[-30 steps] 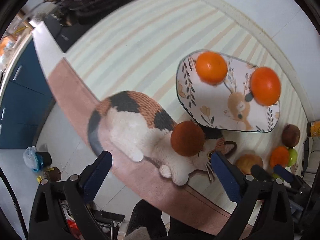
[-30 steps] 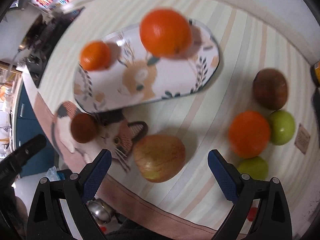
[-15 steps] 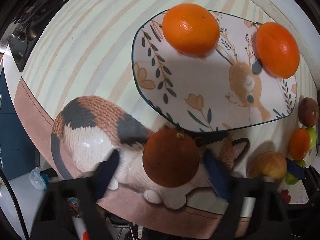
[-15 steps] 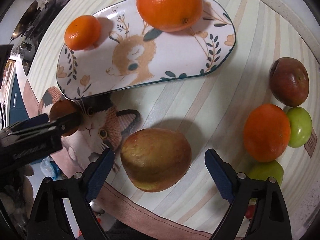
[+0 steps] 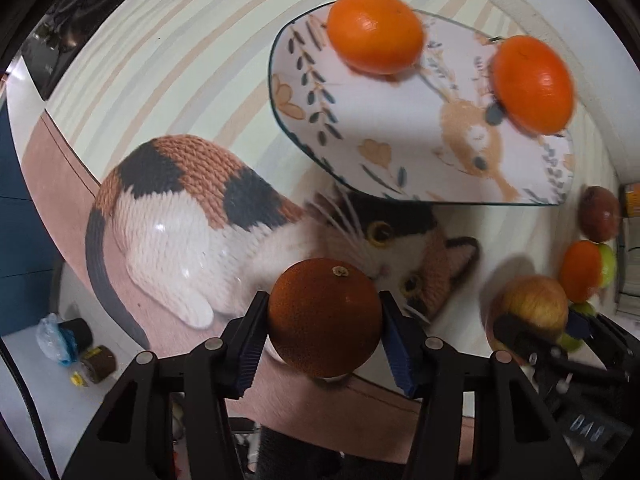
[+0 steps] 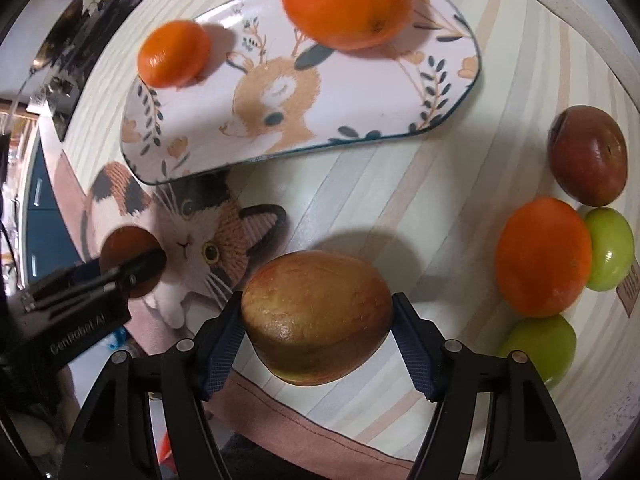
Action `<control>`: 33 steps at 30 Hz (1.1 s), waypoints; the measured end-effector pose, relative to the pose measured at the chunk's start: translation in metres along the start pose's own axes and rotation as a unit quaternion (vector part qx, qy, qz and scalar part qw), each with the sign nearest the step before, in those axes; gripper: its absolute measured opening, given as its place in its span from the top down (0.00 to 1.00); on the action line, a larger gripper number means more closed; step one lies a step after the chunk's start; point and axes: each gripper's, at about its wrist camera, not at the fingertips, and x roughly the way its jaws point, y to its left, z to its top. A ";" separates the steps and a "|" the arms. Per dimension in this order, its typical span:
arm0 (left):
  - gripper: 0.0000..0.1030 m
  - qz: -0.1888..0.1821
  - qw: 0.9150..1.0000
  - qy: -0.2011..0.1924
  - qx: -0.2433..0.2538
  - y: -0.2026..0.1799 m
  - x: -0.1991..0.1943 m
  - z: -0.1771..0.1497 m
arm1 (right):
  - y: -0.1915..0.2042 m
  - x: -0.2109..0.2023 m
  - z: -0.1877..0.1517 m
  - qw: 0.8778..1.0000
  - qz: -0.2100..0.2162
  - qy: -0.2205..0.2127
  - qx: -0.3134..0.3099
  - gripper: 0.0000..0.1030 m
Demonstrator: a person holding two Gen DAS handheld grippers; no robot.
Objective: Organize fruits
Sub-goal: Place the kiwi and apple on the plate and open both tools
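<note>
Striped pale cloth with a knitted-look calico cat print is spread over the worktop, a pink border running along its near edge. A deer-patterned plate is set toward the far side, and two oranges are seen on it: a large orange at its far right and a small orange at its left end.

A dark reddish-brown round fruit, rough-skinned with a small stem scar on top, is clamped between the blue pads of the left tongs, over the cat's face near the cloth's near edge. The jaws are drawn in to the fruit's width and both pads are pressed against its sides.

A yellow-red apple, blotchy and slightly glossy, is enclosed by the right tongs on the striped cloth to the right of the cat print. The pads are set at its two sides, touching or very nearly so; firm pressure cannot be told.

At the right, a dark red fruit, an orange and two green fruits are grouped close together, the orange touching the green fruit beside it.
</note>
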 end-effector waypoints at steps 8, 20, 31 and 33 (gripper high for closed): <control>0.51 -0.056 0.997 -0.043 -0.027 0.001 -0.060 0.028 | -0.002 -0.056 0.031 0.997 0.035 -0.063 0.014 0.29; 0.51 -0.040 0.998 0.022 -0.042 0.011 -0.016 0.118 | 0.030 -0.032 0.109 0.998 0.007 -0.066 -0.009 0.29; 0.45 -0.037 0.997 0.043 -0.051 0.000 0.003 0.128 | 0.032 -0.006 0.112 1.000 0.010 -0.024 -0.012 0.28; 0.28 -0.045 0.997 0.037 -0.052 0.002 0.000 0.131 | 0.032 -0.002 0.113 1.000 0.016 -0.016 -0.008 0.20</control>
